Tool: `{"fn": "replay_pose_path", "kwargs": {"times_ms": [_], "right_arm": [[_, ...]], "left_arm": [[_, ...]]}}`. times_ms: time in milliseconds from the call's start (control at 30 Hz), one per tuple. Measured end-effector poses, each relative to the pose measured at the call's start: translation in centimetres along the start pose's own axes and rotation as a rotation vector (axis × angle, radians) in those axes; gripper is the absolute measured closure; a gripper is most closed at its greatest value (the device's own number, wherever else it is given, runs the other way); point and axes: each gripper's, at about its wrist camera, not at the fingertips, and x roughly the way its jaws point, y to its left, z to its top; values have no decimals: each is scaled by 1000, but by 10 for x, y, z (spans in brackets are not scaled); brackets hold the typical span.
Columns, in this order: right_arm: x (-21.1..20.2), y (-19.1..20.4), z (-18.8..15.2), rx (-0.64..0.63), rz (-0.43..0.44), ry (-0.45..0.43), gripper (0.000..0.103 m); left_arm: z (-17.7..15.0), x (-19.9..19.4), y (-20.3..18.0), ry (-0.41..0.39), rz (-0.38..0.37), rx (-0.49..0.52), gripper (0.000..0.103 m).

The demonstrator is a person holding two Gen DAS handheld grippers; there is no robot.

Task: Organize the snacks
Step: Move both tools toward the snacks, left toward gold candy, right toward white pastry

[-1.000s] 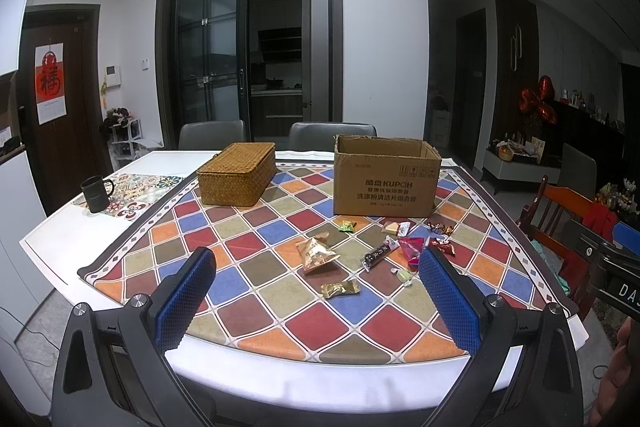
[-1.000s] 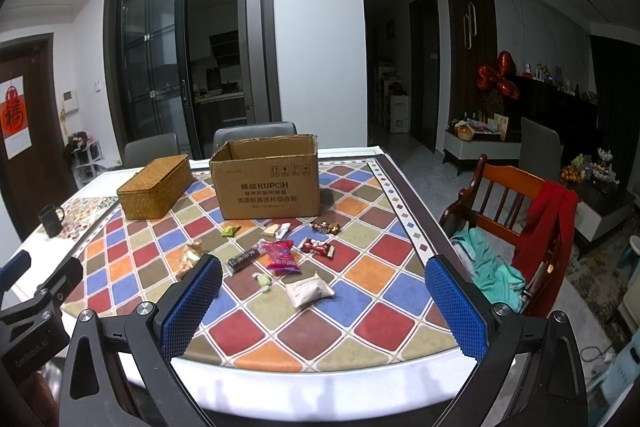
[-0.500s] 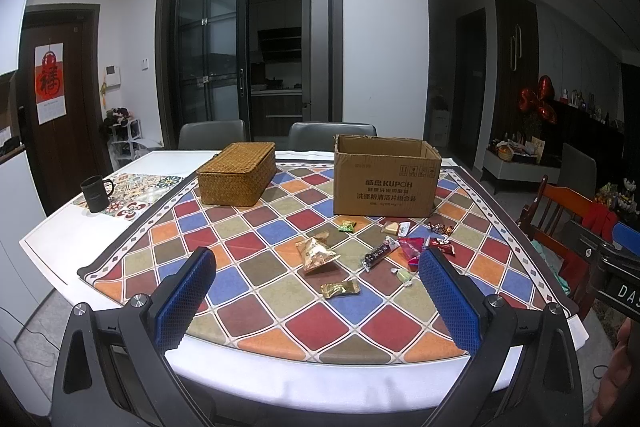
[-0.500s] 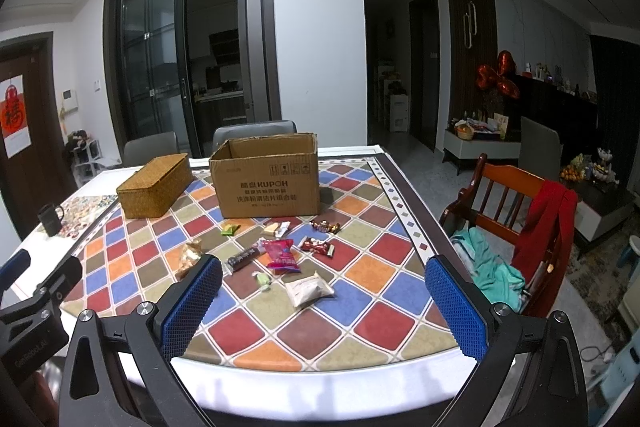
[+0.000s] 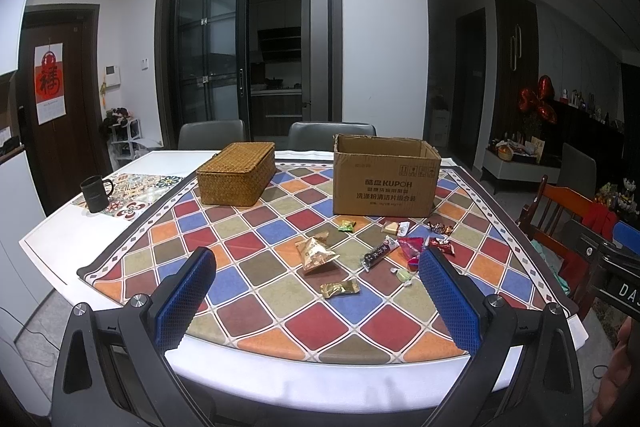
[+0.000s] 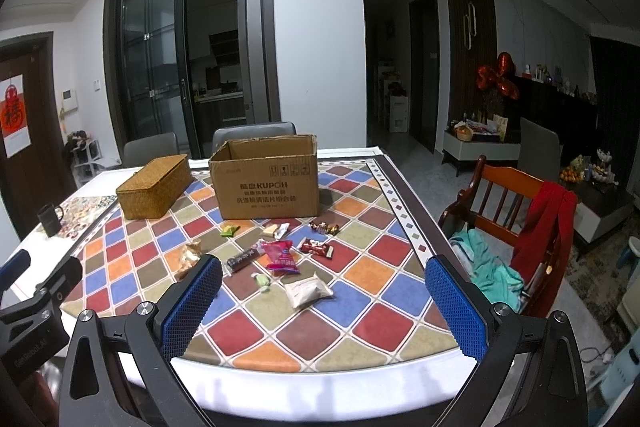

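Left wrist view: showing, from the left edge of the table [image 5: 60, 227], a black mug [image 5: 95, 193] standing on a patterned placemat [image 5: 144, 189], then a lidded wicker basket [image 5: 236, 177] sitting toward the far edge on the diamond-check tablecloth [image 5: 256, 291], then an open KUPOH cardboard box [image 5: 384, 181] resting beside it, apart. Lying scattered in front of the box: a gold crinkled snack bag [image 5: 316, 253], a gold-wrapped candy [image 5: 340, 287], a small green candy [image 5: 346, 225], a black snack bar [image 5: 378, 253]. Hovering off the near edge, left gripper [image 5: 316, 301] gaping wide, gripping nothing.

Right wrist view: showing a pink snack packet [image 6: 281, 257] lying mid-table, a white pouch [image 6: 307, 290] nearer the near edge, red-wrapped candies [image 6: 318, 247] toward the right edge. Hanging off the near edge, right gripper [image 6: 323, 303] spread fully apart, clasping nothing.
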Motion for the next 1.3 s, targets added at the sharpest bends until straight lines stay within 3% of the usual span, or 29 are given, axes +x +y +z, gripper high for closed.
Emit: {"fn": "replay_pose_path", "kwargs": {"times_ms": [567,1300], "right_arm": [[19,-5,2,-25,-11,14,0],[104,10,9,-87,23,112,1]], "left_arm": [[0,20,-12,53,-4,16,0],[0,110,-17,197,6,44,0]]}}
